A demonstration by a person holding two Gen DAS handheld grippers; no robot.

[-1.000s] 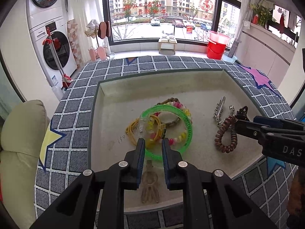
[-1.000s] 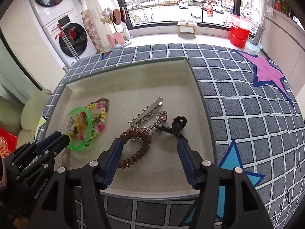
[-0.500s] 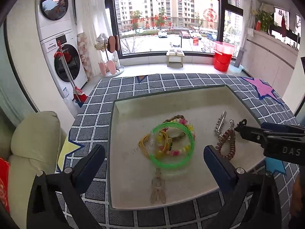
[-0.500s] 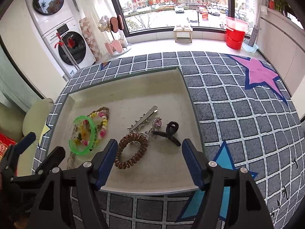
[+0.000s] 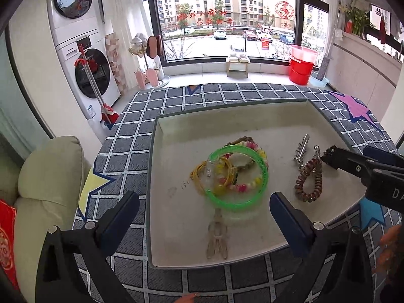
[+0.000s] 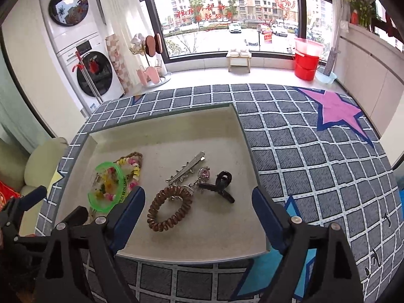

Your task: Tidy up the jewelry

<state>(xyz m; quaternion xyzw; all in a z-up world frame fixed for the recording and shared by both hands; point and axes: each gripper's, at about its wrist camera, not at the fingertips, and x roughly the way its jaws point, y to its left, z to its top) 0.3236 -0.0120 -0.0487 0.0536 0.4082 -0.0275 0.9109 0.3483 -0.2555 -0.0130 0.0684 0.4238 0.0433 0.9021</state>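
Note:
A shallow beige tray (image 5: 176, 131) (image 6: 156, 141) lies on a grey checked cloth. In it, at the left, a green bangle (image 5: 238, 178) (image 6: 107, 185) lies over beaded bracelets (image 5: 248, 146) and yellow bands (image 5: 202, 174). A clear clip (image 5: 217, 237) lies near the front edge. At the right lie a brown spiral hair tie (image 5: 309, 180) (image 6: 169, 208), a silver hair clip (image 5: 300, 149) (image 6: 186, 168), a pink charm (image 6: 204, 173) and a black claw clip (image 6: 219, 185). My left gripper (image 5: 204, 214) is open and empty, raised before the tray. My right gripper (image 6: 198, 205) is open and empty, raised over the tray's front.
The checked cloth (image 6: 303, 151) with a pink star (image 6: 335, 113) covers the table. A cream sofa (image 5: 48, 176) stands to the left. Stacked washing machines (image 5: 83, 58), a red bucket (image 5: 301, 68) and a stool (image 5: 238, 63) stand by the window.
My left gripper opened from nearly shut to wide and both grippers pulled back and up from the tray. The jewelry has not moved.

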